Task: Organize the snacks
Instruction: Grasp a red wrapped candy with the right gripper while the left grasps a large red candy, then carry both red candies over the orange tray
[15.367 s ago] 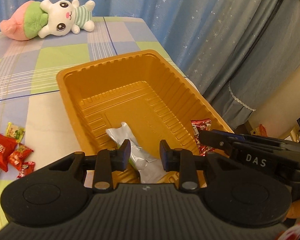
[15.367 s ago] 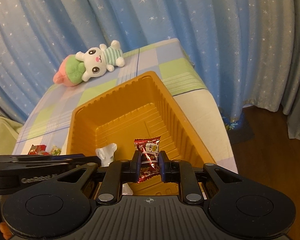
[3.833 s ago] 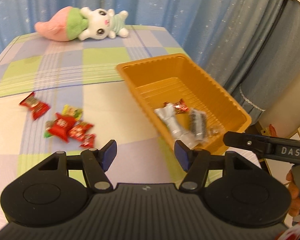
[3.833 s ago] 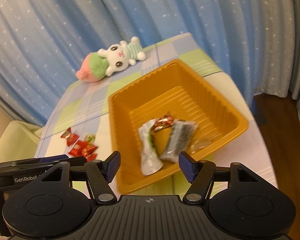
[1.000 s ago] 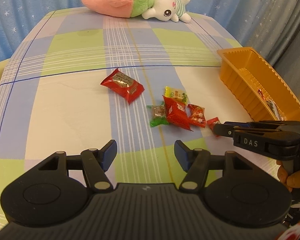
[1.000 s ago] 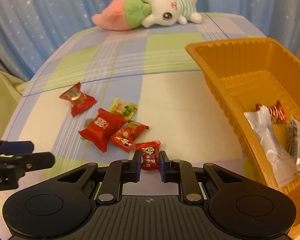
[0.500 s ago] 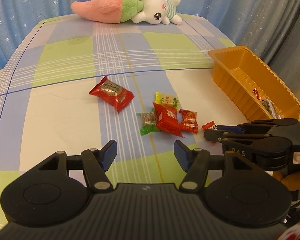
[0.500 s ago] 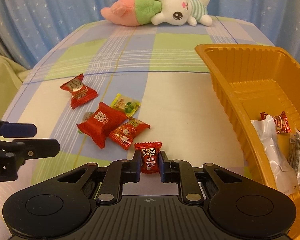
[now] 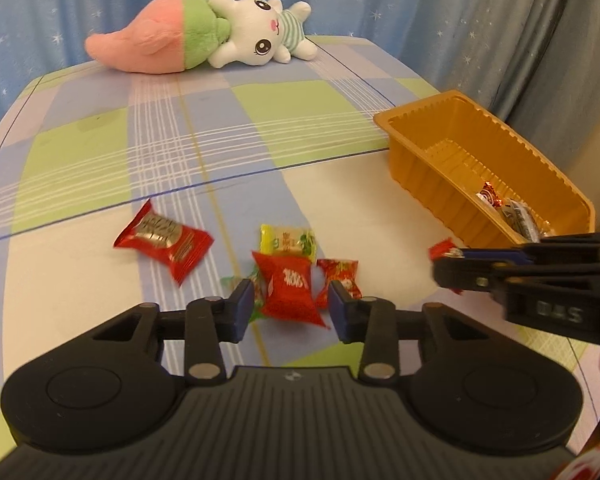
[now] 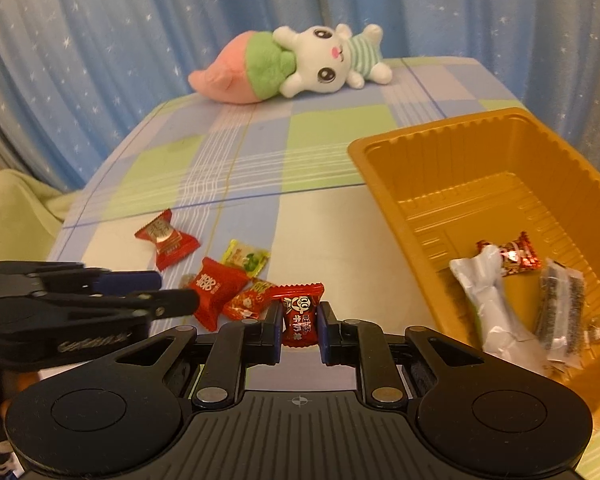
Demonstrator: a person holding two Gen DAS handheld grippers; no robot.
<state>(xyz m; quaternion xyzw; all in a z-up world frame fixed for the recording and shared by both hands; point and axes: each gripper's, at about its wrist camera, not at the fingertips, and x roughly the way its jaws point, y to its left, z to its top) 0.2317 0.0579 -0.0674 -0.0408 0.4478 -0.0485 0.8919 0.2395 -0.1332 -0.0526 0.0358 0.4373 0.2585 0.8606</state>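
A home, most likely a bedroom or child's room: pastel green, blue and cream checked cloth (image 9: 260,128) over the counter, pink-and-green plush bunny toy (image 9: 204,38) lying at the far edge, blue star-printed curtains (image 10: 100,40) hanging behind, wrapped sweets (image 9: 286,276) scattered near.

Black ribbed left gripper (image 9: 286,306), blue-padded jaws, silver screws.

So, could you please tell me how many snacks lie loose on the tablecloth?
5: a red candy far left, then a cluster: yellow candy, big red pack, small red candy, half-hidden green candy. The right tongs grip a sixth candy.
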